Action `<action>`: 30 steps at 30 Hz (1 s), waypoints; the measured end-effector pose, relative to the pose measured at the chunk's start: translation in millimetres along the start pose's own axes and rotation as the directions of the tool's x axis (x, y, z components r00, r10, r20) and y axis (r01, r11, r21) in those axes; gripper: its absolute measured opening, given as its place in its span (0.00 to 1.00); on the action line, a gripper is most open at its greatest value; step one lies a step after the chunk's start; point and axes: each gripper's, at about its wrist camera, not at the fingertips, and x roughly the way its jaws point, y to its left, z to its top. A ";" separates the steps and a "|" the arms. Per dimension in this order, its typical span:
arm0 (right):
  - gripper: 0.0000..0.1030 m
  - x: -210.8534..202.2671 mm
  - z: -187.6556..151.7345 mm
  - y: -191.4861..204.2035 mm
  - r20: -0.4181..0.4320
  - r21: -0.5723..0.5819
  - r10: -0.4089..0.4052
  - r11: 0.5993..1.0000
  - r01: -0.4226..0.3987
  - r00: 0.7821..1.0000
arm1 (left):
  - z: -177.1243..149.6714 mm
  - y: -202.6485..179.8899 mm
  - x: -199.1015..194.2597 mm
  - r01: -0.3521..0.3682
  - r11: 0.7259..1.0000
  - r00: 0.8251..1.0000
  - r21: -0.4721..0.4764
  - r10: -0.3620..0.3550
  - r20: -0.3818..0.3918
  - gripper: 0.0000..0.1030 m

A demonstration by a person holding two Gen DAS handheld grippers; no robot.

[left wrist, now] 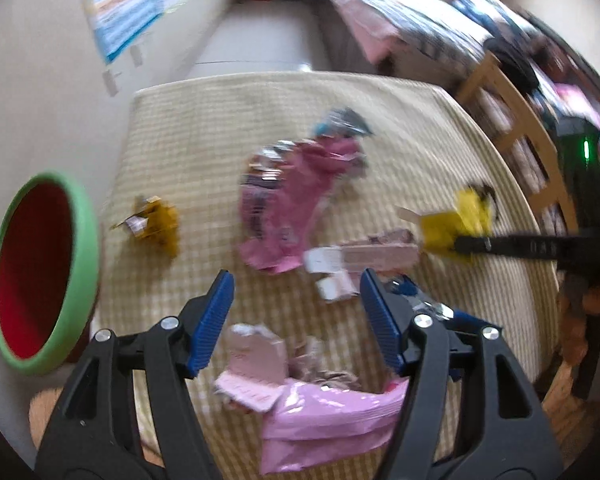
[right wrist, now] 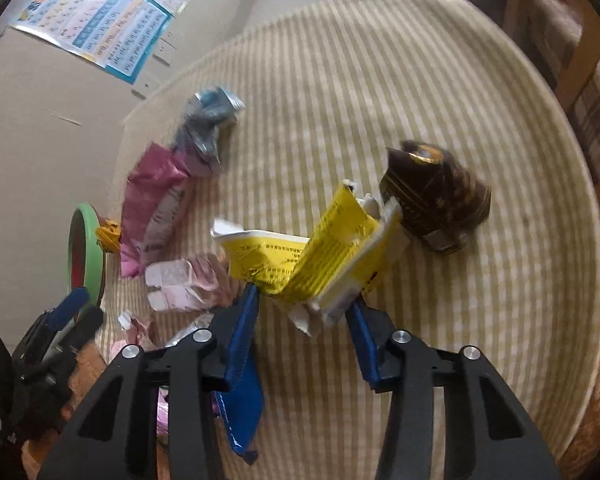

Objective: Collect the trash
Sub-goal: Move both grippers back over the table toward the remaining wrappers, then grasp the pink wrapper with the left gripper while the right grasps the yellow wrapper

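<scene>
Trash lies scattered on a table with a striped yellow cloth (left wrist: 204, 148). My left gripper (left wrist: 296, 300) is open above a torn pink carton (left wrist: 252, 368) and a glossy pink bag (left wrist: 332, 420). A large pink wrapper (left wrist: 292, 200), a mustard wrapper (left wrist: 156, 224) and a pale pink box (left wrist: 364, 258) lie beyond it. My right gripper (right wrist: 304, 300) is closed on a torn yellow carton (right wrist: 312, 252); it shows in the left wrist view too (left wrist: 456, 220). A dark brown wrapper (right wrist: 432, 196) lies just behind the carton.
A bin with a green rim and red inside (left wrist: 40, 272) stands off the table's left edge. A wooden chair (left wrist: 528, 140) stands at the right. A blue-grey foil wrapper (right wrist: 212, 120) lies far left on the cloth. A blue wrapper (right wrist: 240, 408) lies under my right gripper.
</scene>
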 end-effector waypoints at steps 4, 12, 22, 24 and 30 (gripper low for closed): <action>0.35 -3.2 5.3 2.6 0.023 -0.022 -0.016 1.000 0.017 1.000 | 9.9 -26.5 19.7 0.010 0.989 0.999 0.148 -0.004 -0.043 0.60; 0.46 -6.5 12.5 -5.4 0.037 0.039 0.008 0.999 -0.009 0.999 | 24.6 -26.0 34.0 -0.032 0.991 0.999 0.128 0.035 -0.022 0.60; 0.58 -5.1 14.4 7.2 0.017 0.016 0.020 1.000 -0.021 1.000 | 45.0 9.7 66.4 -0.126 0.992 0.989 0.016 0.127 -0.078 0.59; 0.58 -2.7 14.4 5.9 0.016 0.026 0.015 1.000 -0.015 1.000 | 47.0 9.0 78.9 -0.128 0.991 0.985 0.030 0.131 -0.114 0.59; 0.58 4.8 15.9 -7.2 0.005 0.093 0.016 0.996 -0.016 1.000 | 49.6 14.1 91.9 -0.137 0.991 0.982 0.008 0.137 -0.128 0.57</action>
